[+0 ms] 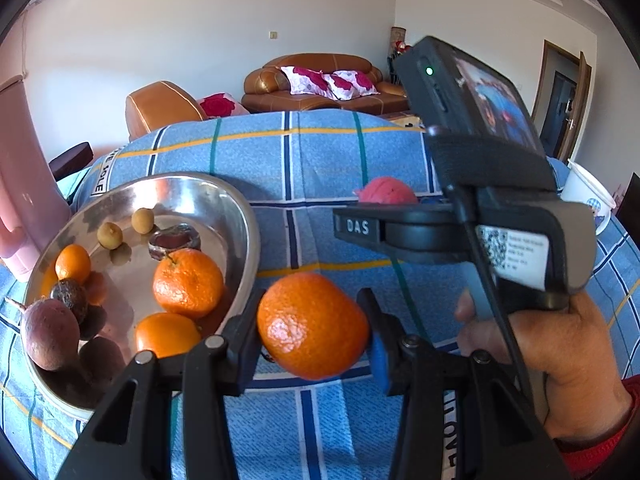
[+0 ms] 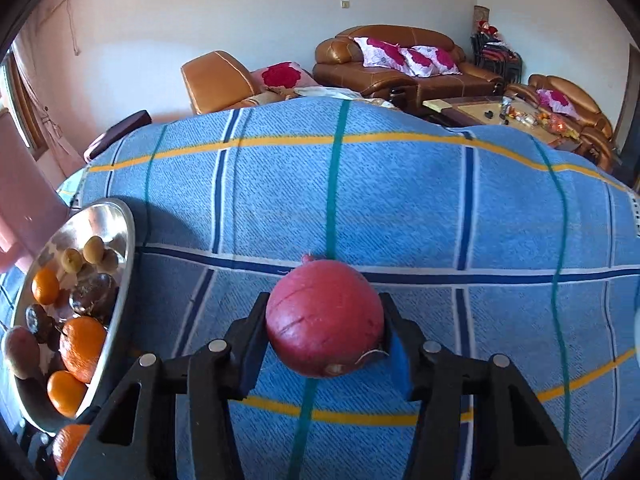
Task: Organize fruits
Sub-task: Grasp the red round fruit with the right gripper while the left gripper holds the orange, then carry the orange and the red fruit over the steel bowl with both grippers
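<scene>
My left gripper (image 1: 313, 322) is shut on an orange (image 1: 312, 326), held just above the blue checked cloth, to the right of a steel bowl (image 1: 244, 220). The bowl holds more oranges (image 1: 188, 282), small tan fruits (image 1: 110, 235) and dark purple fruits (image 1: 50, 332). My right gripper (image 2: 325, 320) has both pads against a round red fruit (image 2: 324, 316) resting on the cloth. In the left wrist view that red fruit (image 1: 386, 192) shows behind the right gripper's finger (image 1: 356, 226). In the right wrist view the bowl (image 2: 129, 232) lies at the far left.
A person's hand (image 1: 560, 352) grips the right tool's handle. A white cup (image 1: 584, 196) stands at the table's right edge, and a pink jug (image 1: 24, 208) stands left of the bowl. The blue checked cloth (image 2: 440, 208) covers the table, with sofas beyond.
</scene>
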The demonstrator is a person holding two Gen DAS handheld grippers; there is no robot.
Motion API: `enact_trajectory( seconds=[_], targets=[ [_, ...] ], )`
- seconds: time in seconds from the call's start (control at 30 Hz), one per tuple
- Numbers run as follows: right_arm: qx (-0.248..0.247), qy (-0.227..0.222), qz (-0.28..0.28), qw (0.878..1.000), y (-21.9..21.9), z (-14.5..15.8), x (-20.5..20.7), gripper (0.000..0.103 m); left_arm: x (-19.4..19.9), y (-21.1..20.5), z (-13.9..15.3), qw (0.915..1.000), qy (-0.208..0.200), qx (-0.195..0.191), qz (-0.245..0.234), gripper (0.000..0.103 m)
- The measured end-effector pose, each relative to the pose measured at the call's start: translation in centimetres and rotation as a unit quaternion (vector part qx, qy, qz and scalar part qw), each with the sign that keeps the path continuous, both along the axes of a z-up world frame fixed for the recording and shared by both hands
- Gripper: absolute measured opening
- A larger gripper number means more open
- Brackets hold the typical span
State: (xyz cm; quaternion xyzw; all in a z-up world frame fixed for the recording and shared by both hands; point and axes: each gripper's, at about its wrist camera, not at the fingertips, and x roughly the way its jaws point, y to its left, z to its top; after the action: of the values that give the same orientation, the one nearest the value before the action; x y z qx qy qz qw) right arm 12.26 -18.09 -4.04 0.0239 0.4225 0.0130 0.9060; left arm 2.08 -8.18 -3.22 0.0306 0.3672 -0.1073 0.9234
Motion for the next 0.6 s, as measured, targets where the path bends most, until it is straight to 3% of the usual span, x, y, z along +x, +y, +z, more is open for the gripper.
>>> enact_trajectory(
  seconds=[0.27,0.4,0.6],
  targets=[
    [0.005,-0.056,-0.081,0.995,-3.7,1.6,-6.8,0.053,-0.9,-0.4,0.5,0.9996,-0.027,0.012,0.002,0.047],
    [-0.011,-0.111,-0.111,0.988,-4.2,2.9,-10.9,0.053,-1.4,-0.2,0.8,0.9989,-0.044,0.012,0.007,0.047],
    [-0.02,-0.156,-0.154,0.975,-4.6,4.2,-15.0,0.053,-2.5,0.0,1.6,0.9972,-0.074,0.006,0.005,0.046]
  ],
)
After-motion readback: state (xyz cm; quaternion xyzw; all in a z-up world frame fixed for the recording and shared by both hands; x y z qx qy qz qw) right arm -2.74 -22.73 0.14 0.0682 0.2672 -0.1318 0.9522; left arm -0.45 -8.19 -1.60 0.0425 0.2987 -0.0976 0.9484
